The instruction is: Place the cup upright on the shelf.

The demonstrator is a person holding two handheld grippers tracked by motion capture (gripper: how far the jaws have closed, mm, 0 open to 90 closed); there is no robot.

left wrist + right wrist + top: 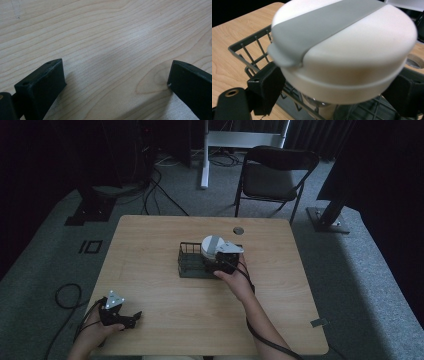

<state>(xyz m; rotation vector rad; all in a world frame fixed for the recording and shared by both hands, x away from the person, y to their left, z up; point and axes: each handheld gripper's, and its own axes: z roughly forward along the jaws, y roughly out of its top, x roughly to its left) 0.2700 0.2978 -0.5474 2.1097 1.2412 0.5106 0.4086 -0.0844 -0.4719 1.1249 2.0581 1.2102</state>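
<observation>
A round white cup (344,50), smooth plastic with a grey band across its lid, stood upright in the dark wire basket (190,260) near the wooden table's (150,270) centre. The right gripper (223,260) clasped it below the lid. At seven o'clock the left gripper (131,319) rested wide open, empty.

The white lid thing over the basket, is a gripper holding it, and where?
The right gripper has its fingers on either side of the white lid, at its lower rim, above the wire basket. A firm clamp cannot be told. The left gripper holds nothing.
</observation>
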